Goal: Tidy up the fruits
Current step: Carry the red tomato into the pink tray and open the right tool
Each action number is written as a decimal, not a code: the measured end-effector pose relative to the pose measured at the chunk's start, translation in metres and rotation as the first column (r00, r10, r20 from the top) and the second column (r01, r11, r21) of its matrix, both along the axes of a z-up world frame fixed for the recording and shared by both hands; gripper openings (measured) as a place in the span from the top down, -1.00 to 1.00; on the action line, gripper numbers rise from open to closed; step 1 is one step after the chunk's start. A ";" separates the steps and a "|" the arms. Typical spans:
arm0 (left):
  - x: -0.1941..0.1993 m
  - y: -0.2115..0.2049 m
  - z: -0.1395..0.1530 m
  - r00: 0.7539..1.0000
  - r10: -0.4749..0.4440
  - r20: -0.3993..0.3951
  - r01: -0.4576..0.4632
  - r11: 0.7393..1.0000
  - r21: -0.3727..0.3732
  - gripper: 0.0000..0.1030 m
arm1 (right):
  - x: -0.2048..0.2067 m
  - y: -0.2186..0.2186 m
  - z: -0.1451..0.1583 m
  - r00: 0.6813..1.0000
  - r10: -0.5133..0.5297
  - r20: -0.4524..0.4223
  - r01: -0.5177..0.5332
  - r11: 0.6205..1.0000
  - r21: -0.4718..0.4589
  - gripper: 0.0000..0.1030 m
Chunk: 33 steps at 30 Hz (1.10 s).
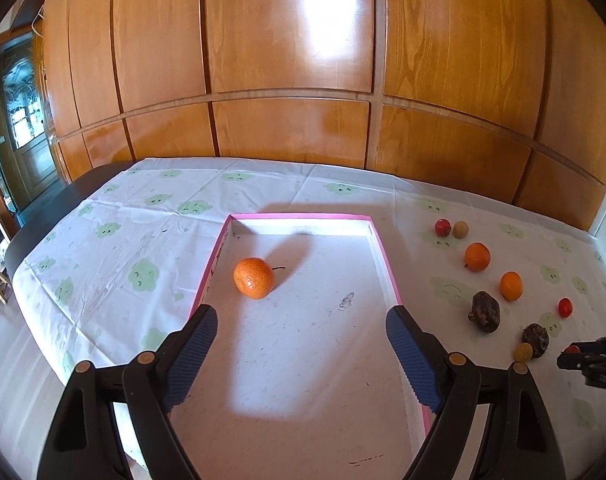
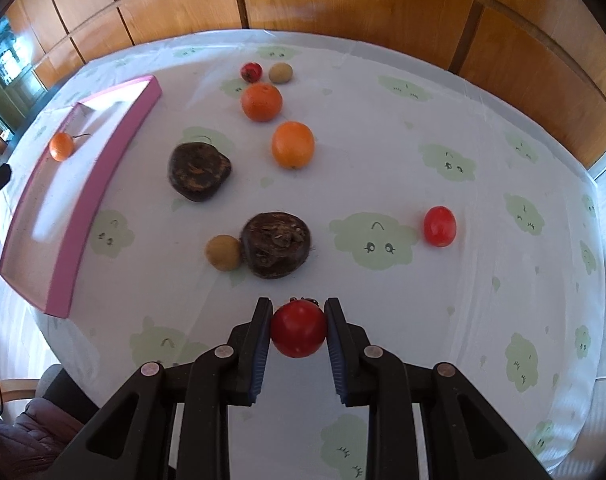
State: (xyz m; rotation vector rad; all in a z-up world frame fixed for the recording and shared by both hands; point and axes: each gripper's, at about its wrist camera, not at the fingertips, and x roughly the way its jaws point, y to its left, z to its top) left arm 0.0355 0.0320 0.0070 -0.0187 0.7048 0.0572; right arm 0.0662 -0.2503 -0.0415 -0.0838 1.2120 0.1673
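My right hand-held gripper (image 2: 299, 326) pinches a red fruit (image 2: 299, 330) above the worktop (image 2: 383, 160); round, it could squirt out. Left hand-held gripper (image 1: 301, 334) gapes over the tray (image 1: 379, 248), orange (image 1: 253, 278) inside.

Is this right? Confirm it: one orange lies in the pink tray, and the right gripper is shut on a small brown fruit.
Not quite. The right gripper is shut on a small red fruit, not a brown one, as the right wrist view shows. The rest holds: one orange lies in the pink tray.
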 end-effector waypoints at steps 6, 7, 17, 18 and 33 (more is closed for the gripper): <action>-0.003 0.005 -0.001 1.000 0.004 0.000 -0.004 1.000 -0.007 -0.69 | -0.009 0.018 0.013 0.998 0.039 0.047 -0.042 0.997 0.061 0.48; -0.003 0.006 -0.001 1.000 0.005 0.001 -0.005 1.000 -0.007 -0.69 | -0.009 0.023 0.015 0.997 0.055 0.056 -0.059 0.996 0.074 0.49; -0.008 0.018 -0.001 1.000 0.027 0.008 -0.027 0.999 -0.022 -0.69 | 0.005 0.099 0.026 0.975 0.201 0.092 -0.214 0.964 0.155 0.49; -0.008 0.019 -0.001 0.999 0.031 0.009 -0.031 0.999 -0.023 -0.69 | 0.007 0.106 0.027 0.972 0.214 0.095 -0.227 0.960 0.162 0.49; -0.012 0.061 -0.009 0.991 0.131 -0.006 -0.131 0.990 -0.056 -0.69 | 0.041 0.203 0.018 0.925 0.355 0.135 -0.373 0.914 0.159 0.48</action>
